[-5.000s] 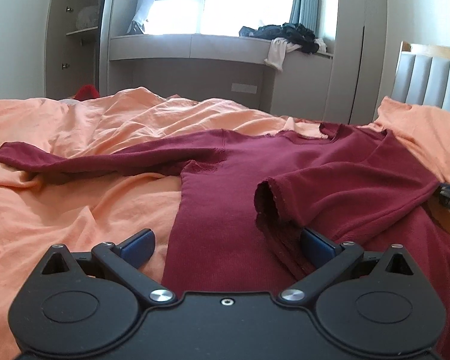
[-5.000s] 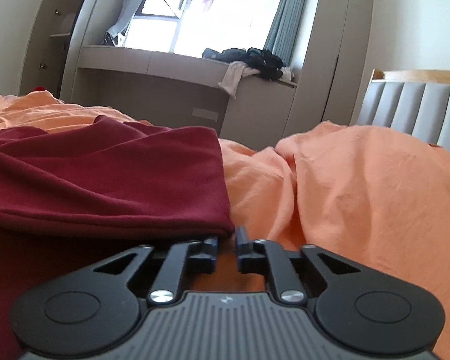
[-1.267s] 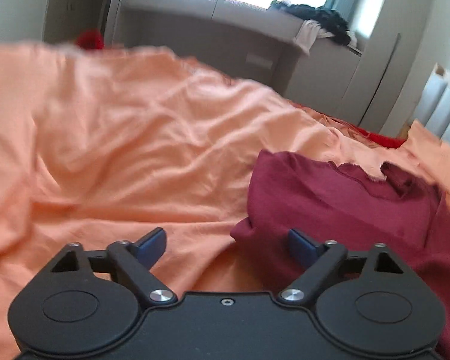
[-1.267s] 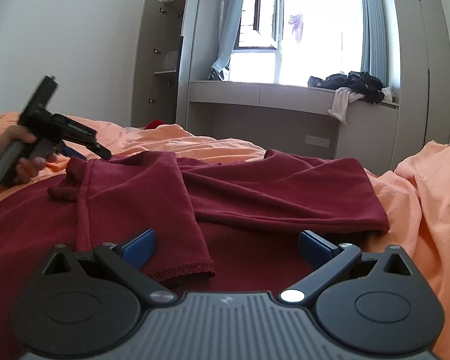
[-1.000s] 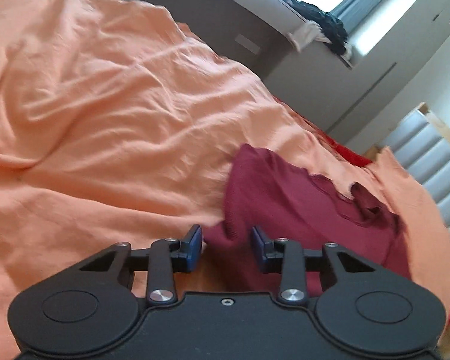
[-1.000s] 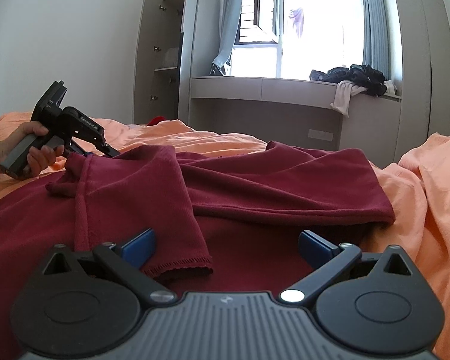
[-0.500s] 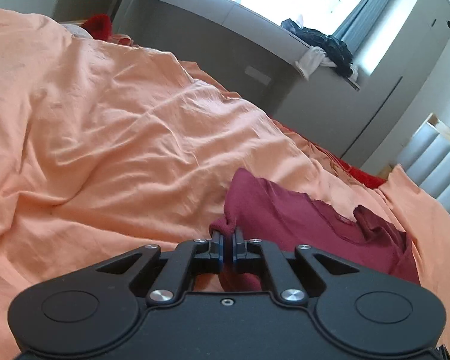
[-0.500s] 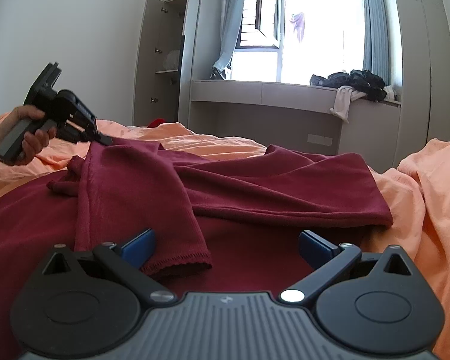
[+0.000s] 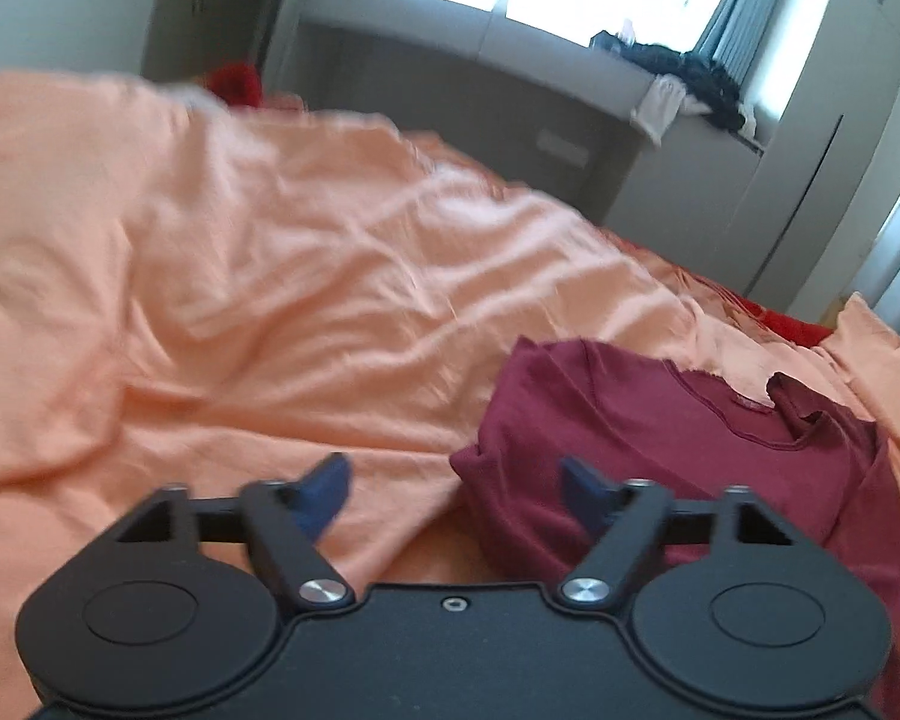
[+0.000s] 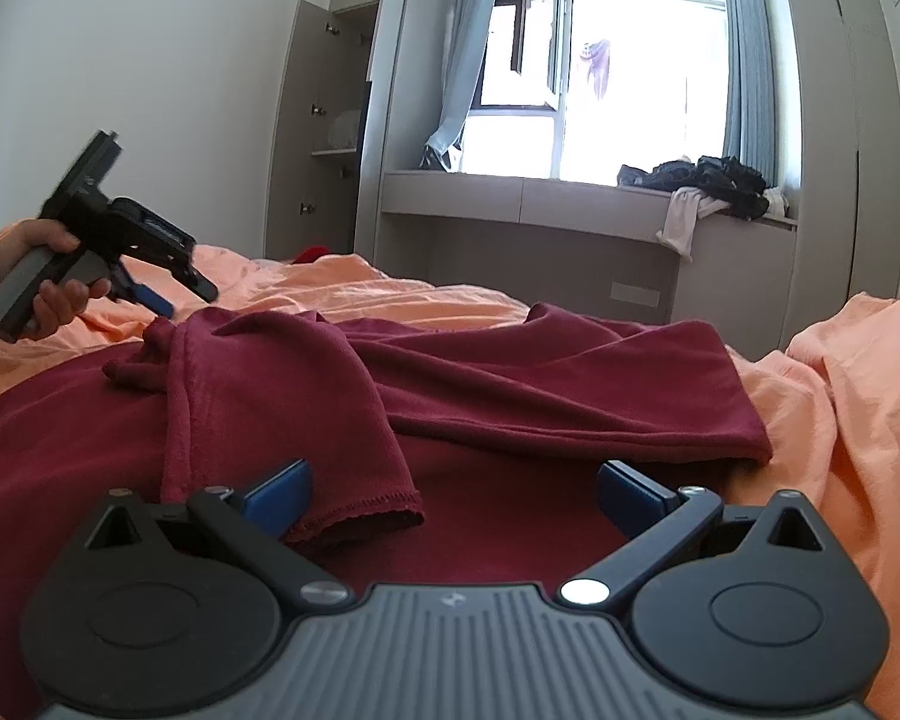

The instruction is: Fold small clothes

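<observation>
A: We see a dark red knit top [image 10: 510, 396] lying on the bed, spread over the orange sheet [image 9: 270, 276]. One sleeve [image 10: 282, 396] is folded across its body, with its stitched cuff near our right gripper [image 10: 453, 489]; the other side is folded over in a broad flat panel.

B: From the left wrist view we see its ribbed neckline [image 9: 744, 414] and a bunched shoulder fold just ahead of the left gripper [image 9: 456, 480]. The picture there is blurred.

A: And the jaws? On the left they are opening, blue pads well apart, and the fold sits between them but no pad presses on it. The right wrist view shows a hand [image 10: 36, 276] holding that gripper above the edge of the top.

B: On the right the jaws stand wide open, with nothing gripped; the cuff lies just beside the left pad.

A: The sheet is soft, matt and heavily creased. The knit looks fine and slightly fuzzy.

B: Beyond the bed we see a grey window bench [image 10: 570, 198] with a heap of dark clothes [image 10: 708, 180] and a white piece hanging over its edge, blue-grey curtains [image 10: 750, 60], a bright window and a tall open cupboard [image 10: 342, 132] with shelves.
</observation>
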Available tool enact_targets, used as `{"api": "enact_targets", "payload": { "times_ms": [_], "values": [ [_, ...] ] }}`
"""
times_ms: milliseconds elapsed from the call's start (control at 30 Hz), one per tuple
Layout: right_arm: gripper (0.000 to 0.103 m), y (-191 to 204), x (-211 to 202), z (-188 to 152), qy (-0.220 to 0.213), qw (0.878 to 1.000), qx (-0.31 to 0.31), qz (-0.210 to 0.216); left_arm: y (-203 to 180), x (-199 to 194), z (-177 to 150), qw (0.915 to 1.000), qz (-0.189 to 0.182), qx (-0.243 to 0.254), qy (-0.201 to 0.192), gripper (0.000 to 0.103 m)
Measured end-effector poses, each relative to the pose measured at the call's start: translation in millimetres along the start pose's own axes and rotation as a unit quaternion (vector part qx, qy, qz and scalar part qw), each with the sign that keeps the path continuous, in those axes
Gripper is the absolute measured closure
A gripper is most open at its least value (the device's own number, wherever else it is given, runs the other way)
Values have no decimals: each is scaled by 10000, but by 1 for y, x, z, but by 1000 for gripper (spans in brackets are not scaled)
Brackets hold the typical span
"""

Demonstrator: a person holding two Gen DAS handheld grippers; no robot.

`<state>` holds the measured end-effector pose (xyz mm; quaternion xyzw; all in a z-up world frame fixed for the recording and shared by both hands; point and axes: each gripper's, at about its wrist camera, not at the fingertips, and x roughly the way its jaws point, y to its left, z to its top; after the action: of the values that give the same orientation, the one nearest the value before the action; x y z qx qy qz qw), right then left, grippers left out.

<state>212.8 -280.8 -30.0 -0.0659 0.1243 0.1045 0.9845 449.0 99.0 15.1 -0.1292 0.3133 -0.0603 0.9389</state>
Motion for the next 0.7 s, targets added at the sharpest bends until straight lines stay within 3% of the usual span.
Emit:
{"api": "enact_targets", "payload": {
  "times_ms": [67,333,567,700],
  "values": [
    [0,0,-7,1,-87,10000,-16,-9,-8,-22,-8,9993,133,211,-262,5],
    [0,17,-50,-8,-213,9983,-417,-337,-50,-105,-63,9906,52,1197,-659,1],
    [0,42,-108,-27,318,9919,-1124,-492,-71,-158,-134,9843,-419,1569,-690,1],
    [0,64,-124,-43,839,9740,-2033,-548,-76,-174,-163,9795,-402,1829,-744,1]
  ]
}}
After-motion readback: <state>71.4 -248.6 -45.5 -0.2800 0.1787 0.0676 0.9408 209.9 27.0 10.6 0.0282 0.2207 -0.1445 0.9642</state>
